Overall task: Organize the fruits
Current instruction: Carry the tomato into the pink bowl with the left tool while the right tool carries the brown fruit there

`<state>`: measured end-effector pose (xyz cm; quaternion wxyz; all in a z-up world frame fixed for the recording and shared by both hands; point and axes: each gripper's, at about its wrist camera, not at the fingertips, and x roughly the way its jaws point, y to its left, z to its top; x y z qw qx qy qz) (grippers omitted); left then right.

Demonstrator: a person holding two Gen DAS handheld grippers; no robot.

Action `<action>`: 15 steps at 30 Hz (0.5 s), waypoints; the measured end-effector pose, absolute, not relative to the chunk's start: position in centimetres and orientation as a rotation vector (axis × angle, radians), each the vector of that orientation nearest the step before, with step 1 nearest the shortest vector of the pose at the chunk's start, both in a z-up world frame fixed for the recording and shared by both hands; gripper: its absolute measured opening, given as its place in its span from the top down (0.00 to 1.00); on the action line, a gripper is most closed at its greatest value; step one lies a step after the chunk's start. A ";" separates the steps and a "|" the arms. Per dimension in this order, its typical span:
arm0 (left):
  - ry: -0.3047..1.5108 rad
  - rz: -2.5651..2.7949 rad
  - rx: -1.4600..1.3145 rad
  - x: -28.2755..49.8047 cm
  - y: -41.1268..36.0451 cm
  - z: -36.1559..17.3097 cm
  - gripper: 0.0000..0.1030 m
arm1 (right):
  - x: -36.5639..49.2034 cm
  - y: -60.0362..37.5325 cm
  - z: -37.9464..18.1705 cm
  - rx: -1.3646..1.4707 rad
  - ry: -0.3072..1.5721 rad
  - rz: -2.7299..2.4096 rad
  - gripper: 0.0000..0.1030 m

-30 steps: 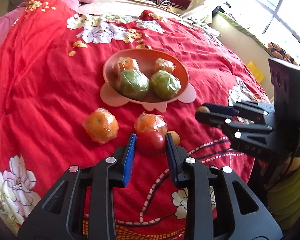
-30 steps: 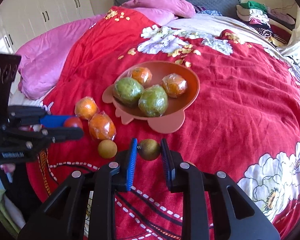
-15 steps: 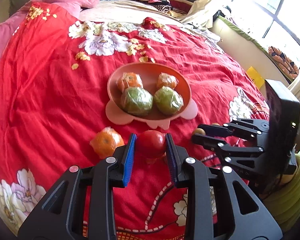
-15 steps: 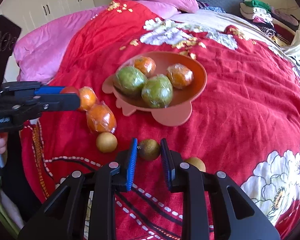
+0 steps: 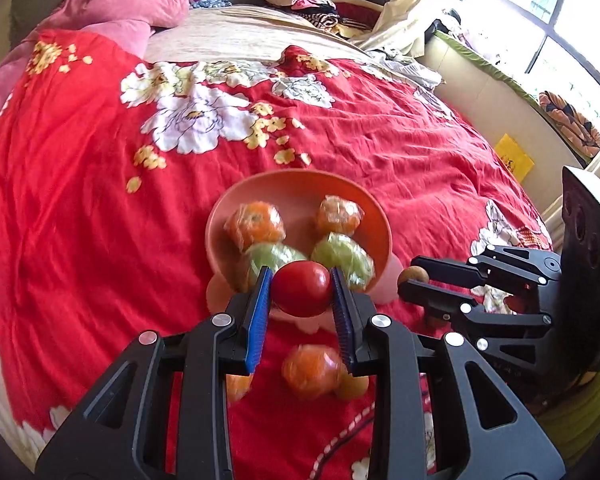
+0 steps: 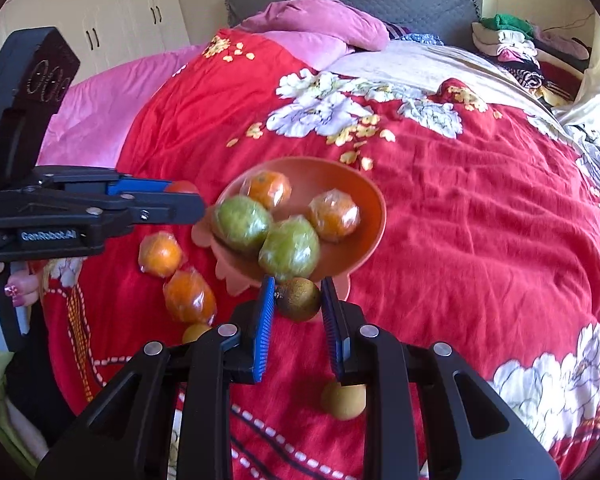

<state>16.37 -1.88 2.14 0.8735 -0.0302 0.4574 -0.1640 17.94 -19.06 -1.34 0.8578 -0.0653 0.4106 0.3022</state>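
Note:
An orange bowl (image 5: pixel 300 188) (image 6: pixel 364 216) on the red bedspread holds two wrapped oranges and two wrapped green fruits. My left gripper (image 5: pixel 302 290) is shut on a red tomato (image 5: pixel 302 288) and holds it in the air just before the bowl's near rim. My right gripper (image 6: pixel 298 300) is shut on a small brown fruit (image 6: pixel 298 299), also lifted near the bowl's front edge. It also shows in the left wrist view (image 5: pixel 414 276). Two wrapped oranges (image 6: pixel 160 254) (image 6: pixel 190 298) and two small yellow-brown fruits (image 6: pixel 344 400) (image 6: pixel 194 333) lie on the bedspread.
The bed has a red flowered bedspread (image 6: pixel 480 200), pink pillows (image 6: pixel 320 24) at the grey headboard and folded clothes (image 6: pixel 516 44) at the far right. A window ledge (image 5: pixel 500 92) runs along the right side.
Both grippers have lifted their fruits off the bedspread and moved forward toward the bowl. The tomato now hangs in front of the bowl's near rim.

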 end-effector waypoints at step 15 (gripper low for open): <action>1.008 -0.339 -0.038 21.5 -3.7 0.0 0.79 | 20.9 -18.5 -2.3 -0.126 0.860 0.624 0.78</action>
